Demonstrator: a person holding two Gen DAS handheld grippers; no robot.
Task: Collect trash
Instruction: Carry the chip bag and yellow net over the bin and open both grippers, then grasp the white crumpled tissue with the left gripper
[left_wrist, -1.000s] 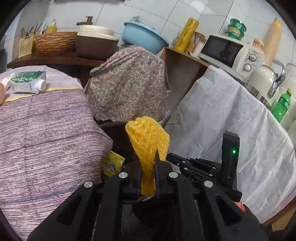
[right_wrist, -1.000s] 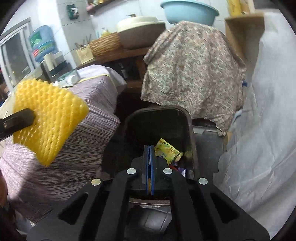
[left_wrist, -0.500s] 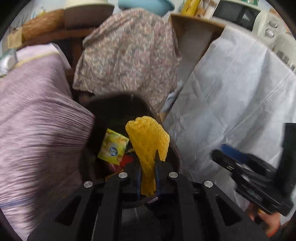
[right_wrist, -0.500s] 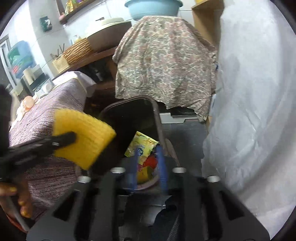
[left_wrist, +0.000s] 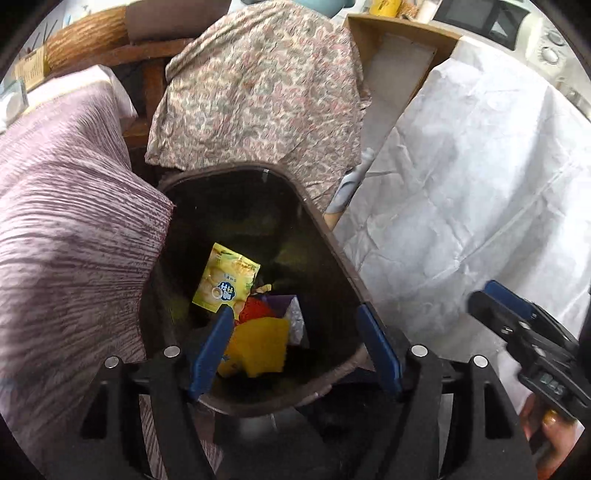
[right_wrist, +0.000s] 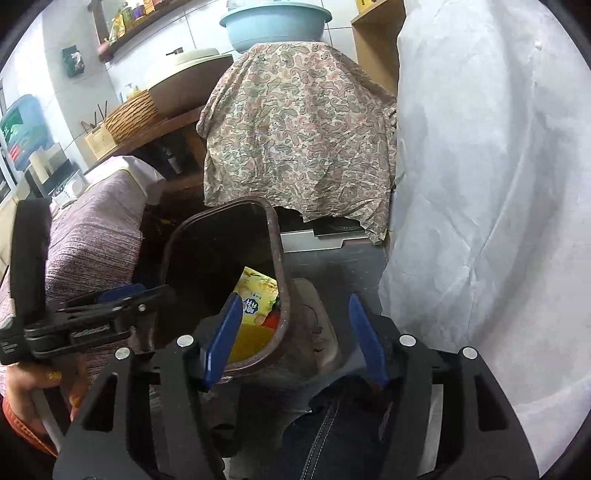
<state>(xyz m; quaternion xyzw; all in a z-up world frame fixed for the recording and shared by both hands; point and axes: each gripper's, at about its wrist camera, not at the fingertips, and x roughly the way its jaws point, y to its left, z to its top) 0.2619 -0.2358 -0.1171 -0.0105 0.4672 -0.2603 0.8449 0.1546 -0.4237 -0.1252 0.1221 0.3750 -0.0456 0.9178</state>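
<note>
A dark brown trash bin (left_wrist: 325, 229) stands open below both grippers. A yellow foam net (left_wrist: 258, 345) lies loose inside it, beside a yellow snack packet (left_wrist: 225, 277) and other wrappers. My left gripper (left_wrist: 295, 314) hangs over the bin mouth, its jaws opening wide, and the blue pads touch nothing. In the right wrist view the bin (right_wrist: 279, 251), packet (right_wrist: 258, 291) and net (right_wrist: 251, 341) sit lower left. My right gripper (right_wrist: 293, 301) straddles the bin's near right rim, jaws opening and empty. The left gripper (right_wrist: 155, 295) shows at the left there.
A purple striped cloth (left_wrist: 62, 236) drapes a table left of the bin. A paisley cloth (left_wrist: 258, 92) covers something behind it, and a white sheet (left_wrist: 480, 184) hangs on the right. A hand (left_wrist: 554, 439) holds the right gripper. A denim leg (right_wrist: 332, 435) is below.
The left gripper sank over the bin, opened and let go of the yellow foam net, which dropped in among the wrappers. The right gripper opened and drifted right of the bin.
</note>
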